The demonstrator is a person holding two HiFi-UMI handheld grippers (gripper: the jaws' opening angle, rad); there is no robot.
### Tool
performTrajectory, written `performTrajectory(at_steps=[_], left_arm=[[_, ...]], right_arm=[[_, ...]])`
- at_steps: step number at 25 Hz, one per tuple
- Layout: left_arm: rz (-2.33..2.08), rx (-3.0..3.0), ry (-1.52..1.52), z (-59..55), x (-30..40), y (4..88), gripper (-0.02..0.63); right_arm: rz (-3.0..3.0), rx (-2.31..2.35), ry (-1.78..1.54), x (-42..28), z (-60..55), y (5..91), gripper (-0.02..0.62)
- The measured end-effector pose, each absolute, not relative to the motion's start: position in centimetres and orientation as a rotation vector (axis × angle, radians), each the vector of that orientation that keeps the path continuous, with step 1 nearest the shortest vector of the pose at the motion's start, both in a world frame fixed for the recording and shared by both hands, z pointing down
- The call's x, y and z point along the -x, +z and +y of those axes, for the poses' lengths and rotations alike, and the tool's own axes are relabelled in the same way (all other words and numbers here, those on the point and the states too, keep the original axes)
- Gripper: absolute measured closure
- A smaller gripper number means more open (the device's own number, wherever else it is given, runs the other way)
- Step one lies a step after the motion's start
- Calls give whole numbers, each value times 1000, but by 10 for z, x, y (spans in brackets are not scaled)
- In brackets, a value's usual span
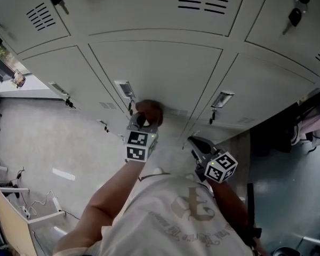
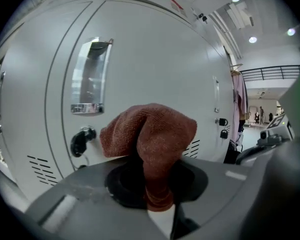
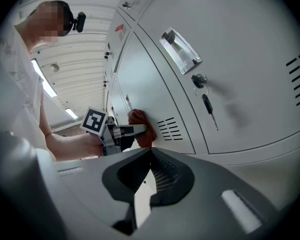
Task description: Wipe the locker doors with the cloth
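The left forearm [image 1: 111, 192] reaches out bare from the person's body toward the lockers, with the hand wrapped round the handle just behind the marker cube [image 1: 140, 145] of the left tool [image 1: 144, 120]. That tool's jaws are clamped on a rust-brown cloth [image 2: 151, 134] that is pinched at its lower end, so the bunched bulk stands up past the jaw tips and spills to their left. The bunch is pressed against the grey locker door [image 2: 155, 59] straight ahead of the tool. In the right gripper view it touches the panel just beside a small set of vent slots [image 3: 169, 129]. On the same door, up and to the left of the left tool's tips, sits a shiny handle recess [image 2: 90, 76], and below it a lock with a dark key [image 2: 81, 140] close beside the cloth's left edge. The right arm is bent and held nearer the torso, so the right tool [image 3: 149, 156] sits behind and to the side of the left one, short of the lockers. Its jaws are closed tip to tip with nothing between them. Ahead of it and higher lies the neighbouring door, with its own handle [image 3: 181, 49] and a hanging key [image 3: 208, 106] — both well apart from its tips.
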State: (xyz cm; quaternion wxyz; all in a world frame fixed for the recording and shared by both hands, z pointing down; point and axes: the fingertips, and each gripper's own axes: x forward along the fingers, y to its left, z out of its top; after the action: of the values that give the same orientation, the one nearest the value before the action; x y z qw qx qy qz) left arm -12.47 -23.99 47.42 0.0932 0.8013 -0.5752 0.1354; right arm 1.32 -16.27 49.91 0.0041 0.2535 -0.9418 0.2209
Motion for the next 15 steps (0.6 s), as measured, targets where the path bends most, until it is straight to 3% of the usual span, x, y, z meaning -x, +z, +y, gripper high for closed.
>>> performTrajectory(at_steps=[15], left_arm=[[-1532,-2576,458,-248,-5,467,522]], right_arm=[[-2983,-866,686,-72,-171,487,588]])
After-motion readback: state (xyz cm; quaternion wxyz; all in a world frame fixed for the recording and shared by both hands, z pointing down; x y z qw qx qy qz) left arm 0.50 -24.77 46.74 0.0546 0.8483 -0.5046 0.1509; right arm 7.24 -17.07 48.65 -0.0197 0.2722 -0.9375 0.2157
